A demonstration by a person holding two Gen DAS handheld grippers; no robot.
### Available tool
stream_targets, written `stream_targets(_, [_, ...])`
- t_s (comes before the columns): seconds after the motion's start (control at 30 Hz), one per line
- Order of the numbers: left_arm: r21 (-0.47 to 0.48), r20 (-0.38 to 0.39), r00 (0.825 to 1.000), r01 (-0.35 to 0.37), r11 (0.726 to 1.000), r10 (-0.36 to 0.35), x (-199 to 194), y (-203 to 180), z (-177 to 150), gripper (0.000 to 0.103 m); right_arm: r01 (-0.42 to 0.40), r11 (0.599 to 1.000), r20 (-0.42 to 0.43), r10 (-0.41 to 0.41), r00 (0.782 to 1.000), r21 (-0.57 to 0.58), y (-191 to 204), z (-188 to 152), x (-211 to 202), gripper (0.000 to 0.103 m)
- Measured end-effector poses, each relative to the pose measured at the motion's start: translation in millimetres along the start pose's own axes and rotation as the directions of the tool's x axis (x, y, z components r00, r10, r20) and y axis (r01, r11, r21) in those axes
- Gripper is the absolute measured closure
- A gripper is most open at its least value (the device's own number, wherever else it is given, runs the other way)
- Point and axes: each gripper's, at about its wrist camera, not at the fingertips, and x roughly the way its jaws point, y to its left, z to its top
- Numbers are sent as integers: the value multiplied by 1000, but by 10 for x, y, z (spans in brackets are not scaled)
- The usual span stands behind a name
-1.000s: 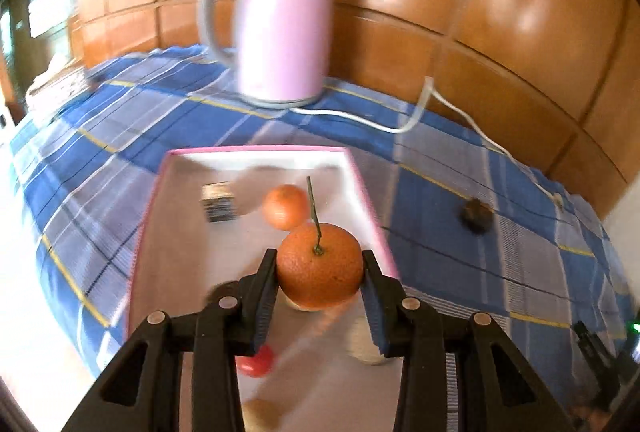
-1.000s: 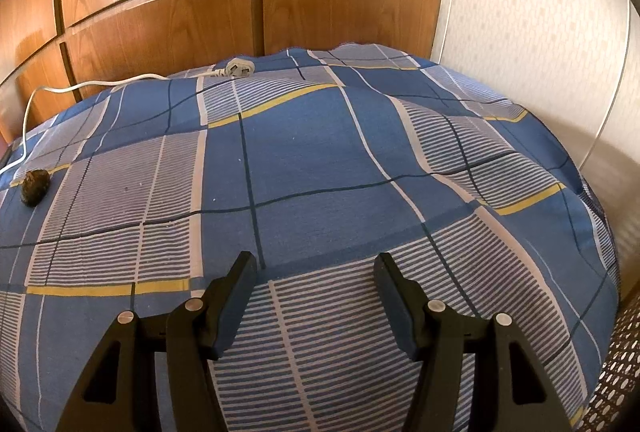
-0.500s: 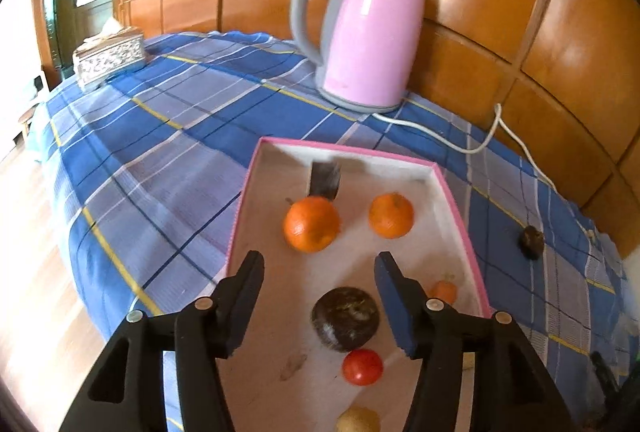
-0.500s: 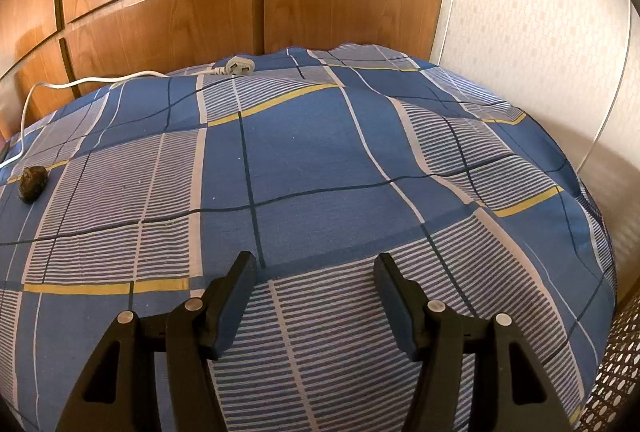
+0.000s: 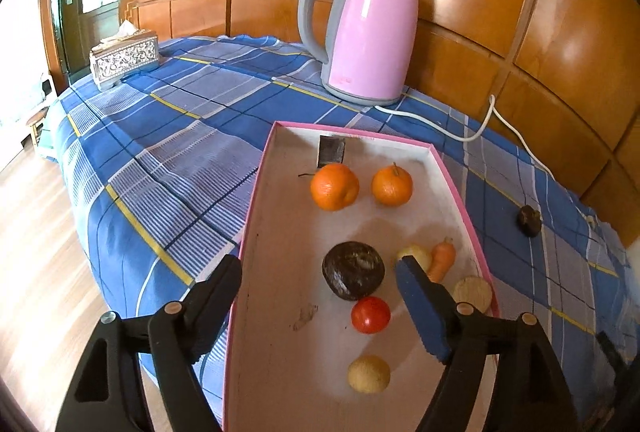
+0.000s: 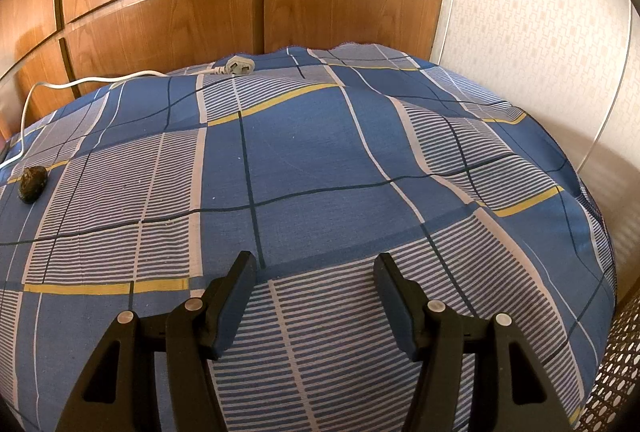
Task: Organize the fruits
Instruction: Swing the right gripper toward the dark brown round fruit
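Glossy wood panelling backs a table under a blue plaid cloth with yellow and white lines. On it sits a shallow white tray with a pink rim, long axis running from 6 to 12 o'clock in the left wrist view.

Tray contents: 2 oranges at the far end, the larger orange with a stem just beside the smaller orange at its 3 o'clock; a small dark printed block stands at 12 o'clock of the larger one. Mid-tray lies a dark brown round fruit, with a red tomato-like fruit touching at its 6 o'clock and a pale yellow round fruit nearer the camera. A small carrot lies near the right wall.

Left gripper hovers over the near tray, jaws opening, pressing on nothing.

Right gripper hangs above bare cloth, fingers apart, empty. A dark lumpy fruit lies on the cloth at its 10 o'clock.

Pink electric kettle with grey handle stands at 12 o'clock beyond the tray.
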Motion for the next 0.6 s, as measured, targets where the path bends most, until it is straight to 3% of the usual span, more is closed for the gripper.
stream_targets(0.27, [5,-4,1000,2,1000,-2,-17,34,-58,19,16,999,-58,-18,998,-28,50,100,9,41])
stream_targets(0.37, [4,-9,1000,4,1000,-4,-4,37,-75,18,-41,999,-97,41,994,4,79,150,6,41])
stream_targets(0.6, [3,-14,1000,-1,1000,1,3,54,-103,15,-148,987,-109,141,984,-58,474,177,-115,41])
